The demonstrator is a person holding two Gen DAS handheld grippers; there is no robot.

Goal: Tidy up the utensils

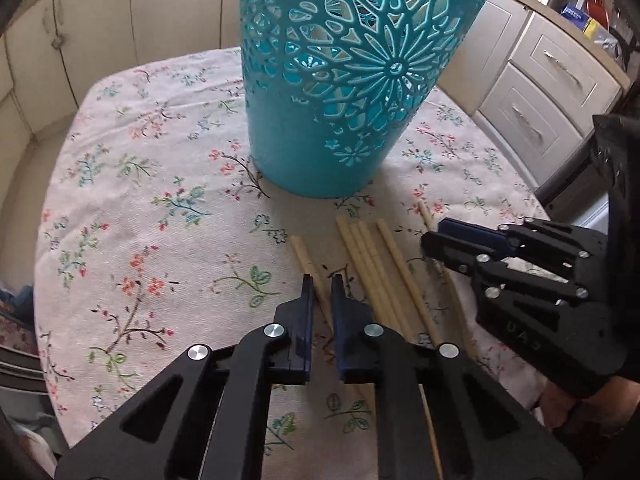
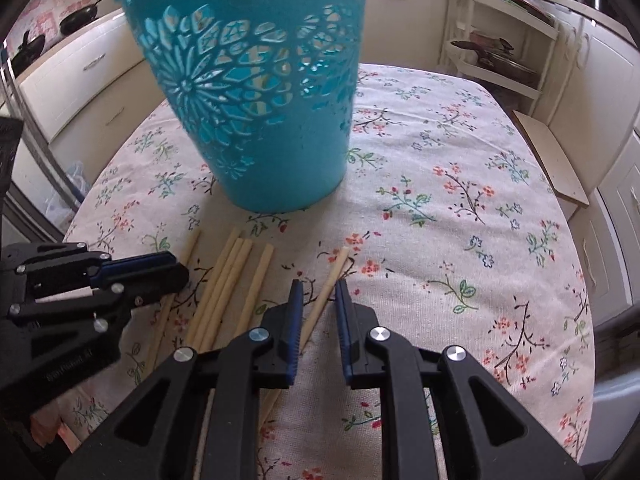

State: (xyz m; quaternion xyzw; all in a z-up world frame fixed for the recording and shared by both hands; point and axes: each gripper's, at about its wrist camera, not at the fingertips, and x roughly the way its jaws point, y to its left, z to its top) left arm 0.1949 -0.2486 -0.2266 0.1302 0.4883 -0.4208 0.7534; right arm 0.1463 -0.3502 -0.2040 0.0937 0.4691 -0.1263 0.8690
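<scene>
Claw (image 1: 320,284); teal basket (image 1: 332,92), contents unclear.

Teal basket (image 1: 320,152) with cut-out flower pattern, pale chopsticks (image 1: 372,268), floral cream tablecloth (image 1: 140,220)

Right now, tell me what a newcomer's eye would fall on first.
A tall teal basket with cut-out flower patterns stands at the middle of the flowered tablecloth. In front of it lie pale chopsticks side by side, with the left tongs and right tongs each over one.
</scene>
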